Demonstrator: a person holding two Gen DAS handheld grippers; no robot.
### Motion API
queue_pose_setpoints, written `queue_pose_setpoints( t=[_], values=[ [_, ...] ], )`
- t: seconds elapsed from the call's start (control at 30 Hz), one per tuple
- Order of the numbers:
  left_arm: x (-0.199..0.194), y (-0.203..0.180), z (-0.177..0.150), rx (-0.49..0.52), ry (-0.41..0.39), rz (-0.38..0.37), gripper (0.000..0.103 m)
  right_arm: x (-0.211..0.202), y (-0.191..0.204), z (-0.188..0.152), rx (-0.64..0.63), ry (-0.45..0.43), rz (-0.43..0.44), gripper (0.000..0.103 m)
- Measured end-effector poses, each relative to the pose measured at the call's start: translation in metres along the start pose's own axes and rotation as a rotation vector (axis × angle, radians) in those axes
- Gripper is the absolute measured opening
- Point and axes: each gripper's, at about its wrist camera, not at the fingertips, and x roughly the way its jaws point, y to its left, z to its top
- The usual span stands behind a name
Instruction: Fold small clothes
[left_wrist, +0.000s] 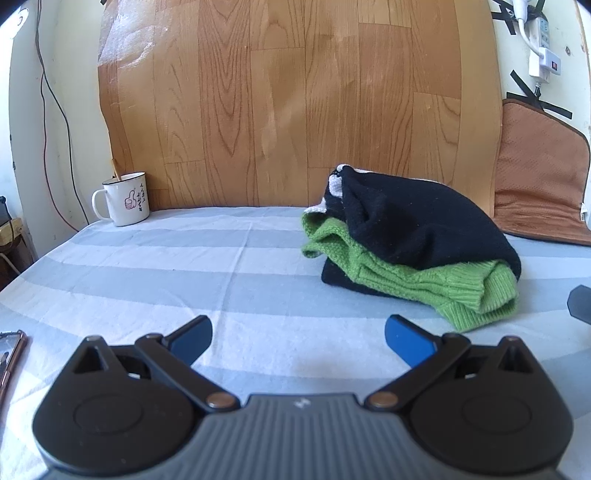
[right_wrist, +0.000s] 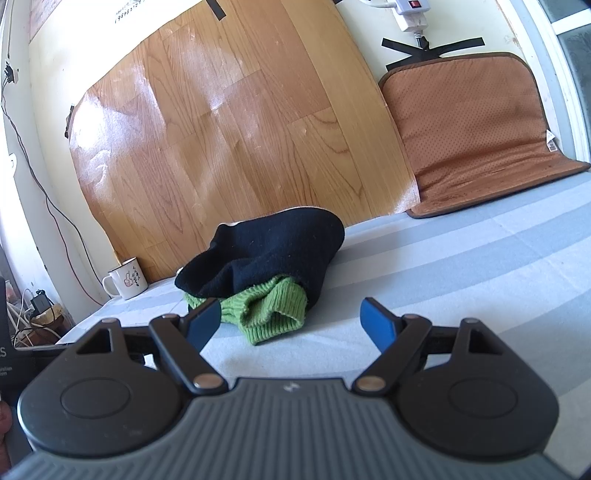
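1. Pale cream walls back the scene, with a large sheet of wood-grain vinyl flooring (left_wrist: 295, 103) leaning upright against them behind the surface.
2. Blue-and-white striped cloth (left_wrist: 166, 280) covers the flat surface, lying mostly smooth with one faint crease running front to back.
3. At the far left corner stands a white enamel mug with a dark rim and a thumbs-up drawing (left_wrist: 125, 199), a wooden stick poking out of it.
4. A brown perforated seat cushion (right_wrist: 476, 133) is propped against the wall at the far right, its lower part bent onto the cloth.
5. White power strips (left_wrist: 543, 51) and black tape crosses sit on the wall above the cushion; thin cables hang down the left wall.
6. A bundled black knit garment (left_wrist: 417, 225) lies over a green ribbed knit garment (left_wrist: 406, 280), right of centre and near the flooring sheet.
7. The left tool (left_wrist: 298, 339) has its blue pads spread wide over bare cloth, apart from the clothes.
8. The right tool (right_wrist: 291, 319) is also spread wide, pinching nothing, just short of the green knit.
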Motion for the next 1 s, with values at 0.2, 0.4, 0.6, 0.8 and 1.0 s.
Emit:
queue_pose_setpoints(
  t=[0.2,0.4,0.6,0.8,1.0],
  values=[
    [0.0007,-0.0002,0.0004,0.005,0.003,0.004,0.103,0.0007,-0.0001,0.0007,-0.001,0.002,0.000,0.085],
    [0.0016,0.0001,0.0007,0.004,0.005,0.004,0.103,0.0013,-0.0004,0.0009,-0.004,0.008,0.002,0.085],
    [0.0011,-0.0005,0.0006,0.009,-0.001,0.011,0.103,0.0008,-0.0005,0.0009,-0.003,0.008,0.003,0.085],
    [0.0002,-0.0012,0.0003,0.017,-0.010,0.011,0.103,0.0008,-0.0008,0.0013,-0.004,0.008,0.004,0.085],
    [-0.0038,-0.0031,-0.0014,0.033,-0.041,-0.013,0.103,0.0014,-0.0012,0.0018,-0.004,0.010,0.005,0.085]
  ],
)
